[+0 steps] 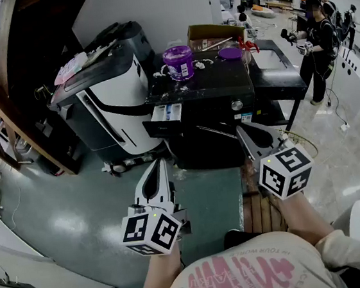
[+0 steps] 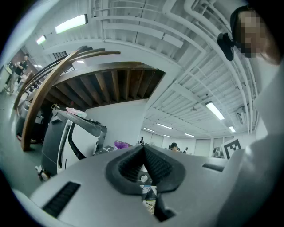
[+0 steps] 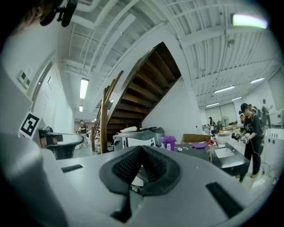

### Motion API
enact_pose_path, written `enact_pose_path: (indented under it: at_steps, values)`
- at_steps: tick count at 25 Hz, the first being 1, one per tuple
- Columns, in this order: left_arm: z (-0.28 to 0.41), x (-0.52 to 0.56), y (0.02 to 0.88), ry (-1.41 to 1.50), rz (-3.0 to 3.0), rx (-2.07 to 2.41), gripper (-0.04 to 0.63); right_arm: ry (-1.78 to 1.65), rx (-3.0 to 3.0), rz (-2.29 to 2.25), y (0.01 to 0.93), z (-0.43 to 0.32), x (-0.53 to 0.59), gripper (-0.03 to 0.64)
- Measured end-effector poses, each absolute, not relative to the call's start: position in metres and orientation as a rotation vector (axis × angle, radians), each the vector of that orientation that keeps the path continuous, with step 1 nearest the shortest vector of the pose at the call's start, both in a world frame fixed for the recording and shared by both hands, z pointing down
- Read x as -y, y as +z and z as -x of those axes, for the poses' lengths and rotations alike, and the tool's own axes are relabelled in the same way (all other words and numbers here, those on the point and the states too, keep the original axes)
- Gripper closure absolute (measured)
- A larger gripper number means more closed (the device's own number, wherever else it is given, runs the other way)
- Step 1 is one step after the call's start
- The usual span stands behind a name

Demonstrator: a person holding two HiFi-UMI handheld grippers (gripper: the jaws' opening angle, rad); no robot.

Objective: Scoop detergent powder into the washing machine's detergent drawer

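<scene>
Both tongs hung nearest, left gripper [image 1: 162,165] and right gripper [image 1: 242,132] pinched closed on nothing, bare floor [image 1: 77,203] open to their left. Beyond, the detergent drawer [image 1: 167,114] jutted from the front edge of the washing machine [image 1: 217,100] (purple detergent tub [image 1: 178,63] standing on top).

Purple there on the round plastic tub [image 1: 178,63] | boxy metal washing machine [image 1: 210,101] all black | plastic detergent drawer [image 1: 165,114] white | glossy floor [image 1: 65,211] grey-green

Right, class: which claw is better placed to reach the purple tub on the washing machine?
Probably the left claw: it points at the open detergent drawer, with the purple tub just beyond. The right claw sits further right.
</scene>
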State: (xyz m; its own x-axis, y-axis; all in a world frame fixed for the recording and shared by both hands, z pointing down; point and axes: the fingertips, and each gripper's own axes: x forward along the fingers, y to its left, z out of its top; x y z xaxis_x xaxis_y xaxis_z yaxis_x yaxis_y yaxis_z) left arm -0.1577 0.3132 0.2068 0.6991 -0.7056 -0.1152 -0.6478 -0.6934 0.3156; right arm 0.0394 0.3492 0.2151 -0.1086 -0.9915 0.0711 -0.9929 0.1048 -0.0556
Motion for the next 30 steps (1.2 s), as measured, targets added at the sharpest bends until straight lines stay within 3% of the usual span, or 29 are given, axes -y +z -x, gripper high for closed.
enact_pose_path:
  at_steps: [14, 30]
  values:
    - [0.133, -0.252, 0.229, -0.302, -2.598, 1.062, 0.593, 0.301, 2.376, -2.039, 0.244, -0.063, -0.285, 0.618]
    - [0.07, -0.115, 0.173, -0.456, -2.602, 1.143, 0.594, 0.214, 2.482, -1.965, 0.194, -0.133, -0.136, 0.618]
